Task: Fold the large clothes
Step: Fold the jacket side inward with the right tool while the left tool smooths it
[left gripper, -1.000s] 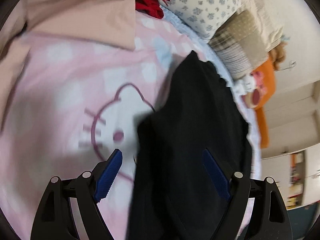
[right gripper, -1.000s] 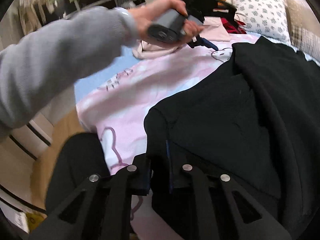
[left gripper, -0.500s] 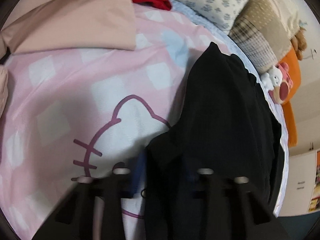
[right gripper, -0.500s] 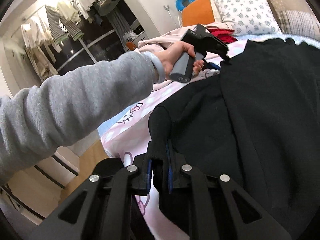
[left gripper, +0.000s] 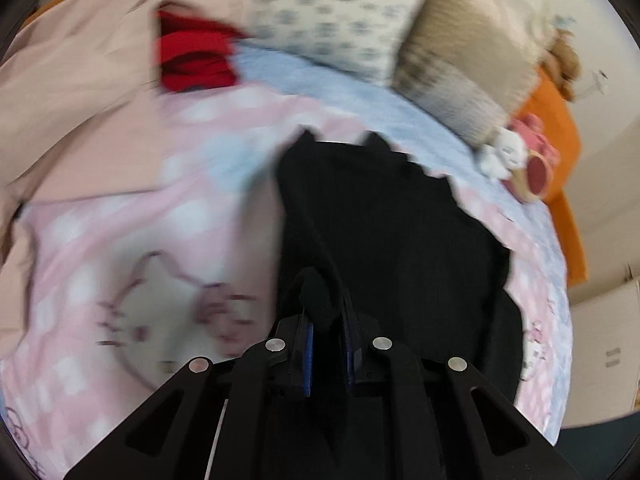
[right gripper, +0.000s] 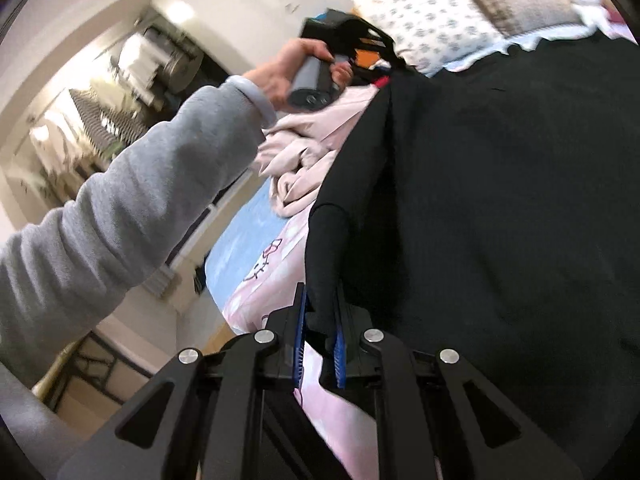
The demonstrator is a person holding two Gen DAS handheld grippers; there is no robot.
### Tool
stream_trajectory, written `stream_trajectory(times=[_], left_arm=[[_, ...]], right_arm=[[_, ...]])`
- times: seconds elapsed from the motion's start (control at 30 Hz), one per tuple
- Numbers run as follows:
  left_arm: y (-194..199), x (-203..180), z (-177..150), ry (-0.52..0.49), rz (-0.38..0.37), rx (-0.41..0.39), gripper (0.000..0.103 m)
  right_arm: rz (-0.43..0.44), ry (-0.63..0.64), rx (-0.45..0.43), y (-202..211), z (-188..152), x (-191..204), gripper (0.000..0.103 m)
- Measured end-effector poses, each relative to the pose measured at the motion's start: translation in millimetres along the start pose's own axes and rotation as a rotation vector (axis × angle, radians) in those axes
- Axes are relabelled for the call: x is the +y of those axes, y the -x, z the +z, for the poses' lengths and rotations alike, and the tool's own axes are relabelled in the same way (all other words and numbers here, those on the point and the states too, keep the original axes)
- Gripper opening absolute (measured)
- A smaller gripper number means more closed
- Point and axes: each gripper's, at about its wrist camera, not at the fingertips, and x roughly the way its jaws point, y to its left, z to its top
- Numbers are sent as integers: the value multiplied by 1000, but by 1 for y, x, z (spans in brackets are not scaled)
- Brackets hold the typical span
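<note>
A large black garment (left gripper: 400, 232) lies on the pink cartoon-cat bedspread (left gripper: 120, 248). My left gripper (left gripper: 326, 316) is shut on a bunched edge of it, and the cloth rises from the bed into the blue pads. In the right wrist view the same black garment (right gripper: 500, 200) fills the right side. My right gripper (right gripper: 320, 320) is shut on another fold of its edge, lifted off the bed. The left gripper's body (right gripper: 344, 40), held by a hand (right gripper: 288, 68) with a grey sleeve (right gripper: 140, 200), shows further up the bed; its fingers are hidden there.
A pale pink garment (right gripper: 296, 152) lies crumpled on the left of the bed. Red clothing (left gripper: 196, 60), patterned pillows (left gripper: 332, 20), a beige cushion (left gripper: 464, 56) and plush toys (left gripper: 516, 156) sit at the head. The floor and a clothes rack (right gripper: 100, 120) lie beyond the bed's edge.
My left gripper went from open over the garment's edge to shut on it, then lifted it up. My right gripper kept its grip and swung, raising the cloth.
</note>
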Motion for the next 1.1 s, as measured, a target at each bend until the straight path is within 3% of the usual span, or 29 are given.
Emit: stream_trajectory(times=[0.23,0.3,0.47,0.57,0.63,0.67,0.77,0.9,1.1], left_arm=[[-48,-102,-20,-141,-13,37,16],[-65,-116,-28,-151,-25,60,16],[-110,-136,-46,-275,121,62,17],[-124,-128,-55,-266,124,72,21],[-121,-129,-58,-285,98,67,33],[-118,-133,-59,-308,90,70,45],[-102,-146,-61,-377,125,49,68],[-68,-162,-68,-465,102,8,72],[-39,-139,-84,-455,71,28,76]], right_arm=[[-24,-142,-67,45,-28,-25,8],[-32,-174,-77,56,-33,-34,8],[-76,-238,-75,63,-46,-52,8],[-98,-240,-55,61,-55,-53,8],[-102,-231,-48,58,-56,-49,8],[-103,-228,-47,58,-52,-48,8],[-82,-215,-36,56,-48,-39,7],[-8,-217,5,45,-47,-38,7],[-4,-296,28,48,-56,-55,7]])
